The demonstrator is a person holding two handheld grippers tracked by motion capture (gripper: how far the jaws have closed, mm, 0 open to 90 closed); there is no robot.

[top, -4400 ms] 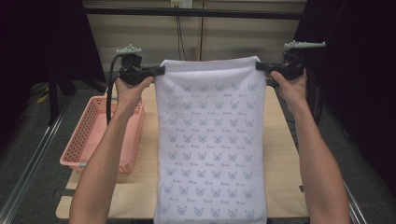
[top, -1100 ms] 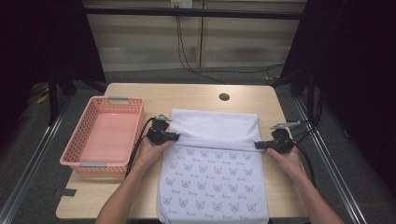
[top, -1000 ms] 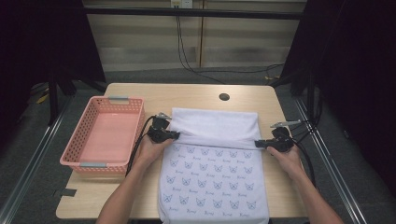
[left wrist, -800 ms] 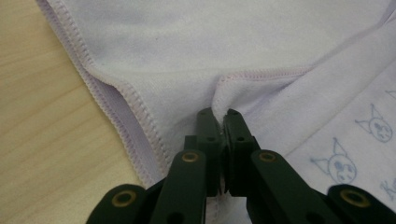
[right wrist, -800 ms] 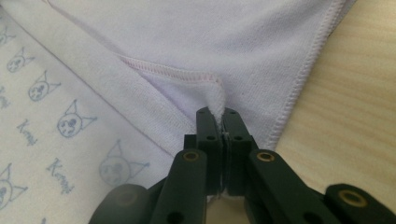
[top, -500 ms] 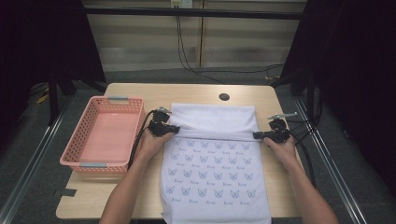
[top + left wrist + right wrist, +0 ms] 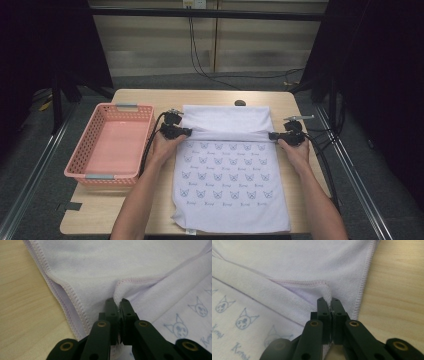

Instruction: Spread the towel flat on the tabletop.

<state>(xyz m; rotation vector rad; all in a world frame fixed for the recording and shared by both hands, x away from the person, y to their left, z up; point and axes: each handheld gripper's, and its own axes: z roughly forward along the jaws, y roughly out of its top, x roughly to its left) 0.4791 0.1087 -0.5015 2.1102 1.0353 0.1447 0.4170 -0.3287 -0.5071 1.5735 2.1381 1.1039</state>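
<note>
Towel corners carried forward, fold being laid

The white cat-print cloth towel [image 7: 227, 175] is pinched at its two corners by the left gripper [image 7: 186, 132] and right gripper [image 7: 272, 135], jaws clamped tight; since a second ago the fold line has been moved farther up the wooden table [image 7: 145, 97]. Bare room remains beyond; the pink plastic basket [image 7: 111, 145] stands left.

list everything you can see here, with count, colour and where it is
white cloth printed with small blue cat faces: 1, white and blue, spread on the table's middle, far end folded over
pink plastic basket: 1, pink, table's left side
light wooden table: 1, pale wood, centre
small dark round spot: 1, dark, table's far edge
black cables: several, black, floor beyond the table
left gripper: 1, black, shut on the cloth's left folded corner
right gripper: 1, black, shut on the right folded corner
forearms: 2, from the bottom
</note>
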